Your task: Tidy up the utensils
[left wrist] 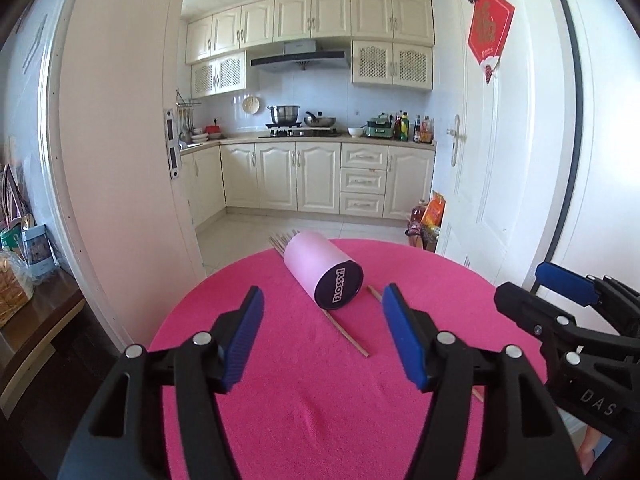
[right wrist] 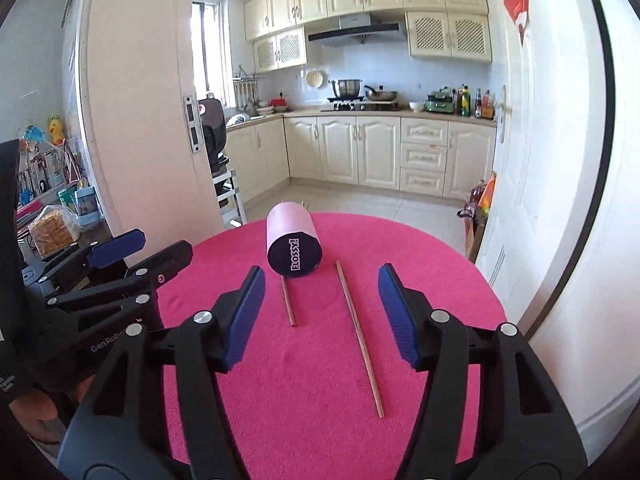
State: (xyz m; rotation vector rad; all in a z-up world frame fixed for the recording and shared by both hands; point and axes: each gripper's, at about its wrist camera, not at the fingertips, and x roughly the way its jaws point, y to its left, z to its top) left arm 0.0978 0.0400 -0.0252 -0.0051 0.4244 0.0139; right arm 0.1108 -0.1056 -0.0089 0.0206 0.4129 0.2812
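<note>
Both our grippers, left point(left wrist: 322, 334) and right point(right wrist: 321, 314), are wide open and hold nothing. The tube point(right wrist: 293, 242) lies on its side near the table's point(right wrist: 440, 272) far edge. If we bump it, it may roll off and spill its chopsticks point(left wrist: 283, 239).

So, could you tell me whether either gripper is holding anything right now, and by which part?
Nothing is held: the left gripper and right gripper are both open above the table.

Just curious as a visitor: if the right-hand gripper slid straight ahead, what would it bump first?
Probably the long chopstick lying between the right gripper's open jaws; beyond it, the tipped pink canister. Height above the table is unclear.
</note>
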